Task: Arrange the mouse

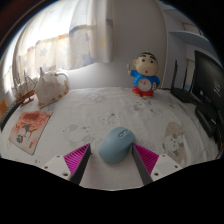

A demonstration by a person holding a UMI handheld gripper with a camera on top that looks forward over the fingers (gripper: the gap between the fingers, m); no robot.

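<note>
A light blue computer mouse point(115, 143) sits between the fingers of my gripper point(112, 157), low over a table covered with a white patterned cloth point(100, 112). The left pink pad point(76, 157) and the right pink pad point(147, 157) both meet the mouse's sides, with no gap showing. The mouse's rear end is hidden behind the gripper body. I cannot tell whether the mouse rests on the cloth or is lifted slightly off it.
A cartoon boy figurine with a red clock base point(145, 75) stands at the far side of the table. A white animal figure point(48, 88) stands far left. A colourful booklet point(28, 128) lies left of the fingers. Dark objects point(200, 92) line the right side.
</note>
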